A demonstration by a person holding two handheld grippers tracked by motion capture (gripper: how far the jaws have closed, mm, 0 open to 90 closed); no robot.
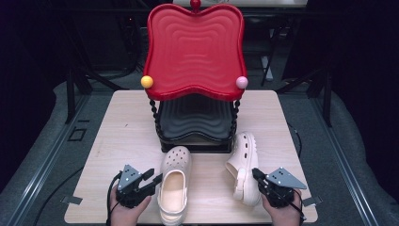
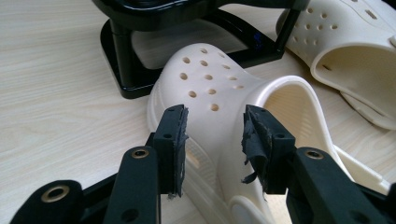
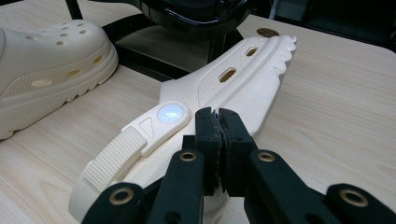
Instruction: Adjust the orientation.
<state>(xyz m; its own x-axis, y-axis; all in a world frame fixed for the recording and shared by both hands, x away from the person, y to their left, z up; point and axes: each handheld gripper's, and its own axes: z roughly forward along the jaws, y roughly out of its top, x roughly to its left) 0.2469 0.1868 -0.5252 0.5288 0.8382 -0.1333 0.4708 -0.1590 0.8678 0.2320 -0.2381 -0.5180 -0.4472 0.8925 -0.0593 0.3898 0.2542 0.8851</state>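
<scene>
Two cream perforated clogs lie on the wooden table (image 1: 117, 122). The left clog (image 1: 174, 181) (image 2: 205, 88) stands upright on its sole, toe towards the stand. My left gripper (image 1: 153, 178) (image 2: 215, 126) is at its left side, open, its jaws apart in front of the clog's side wall and not pressing on it. The right clog (image 1: 244, 169) (image 3: 224, 79) lies tipped on its side, with its strap rivet facing up in the right gripper view. My right gripper (image 1: 255, 173) (image 3: 219, 114) sits against its heel end, shut, pads together with nothing visible between them.
A two-tier stand is at the table's back: a red wavy tray (image 1: 195, 47) on top, a black tray (image 1: 195, 117) below, with its black base frame (image 2: 126, 79) just beyond the clogs' toes. Dark floor surrounds the table.
</scene>
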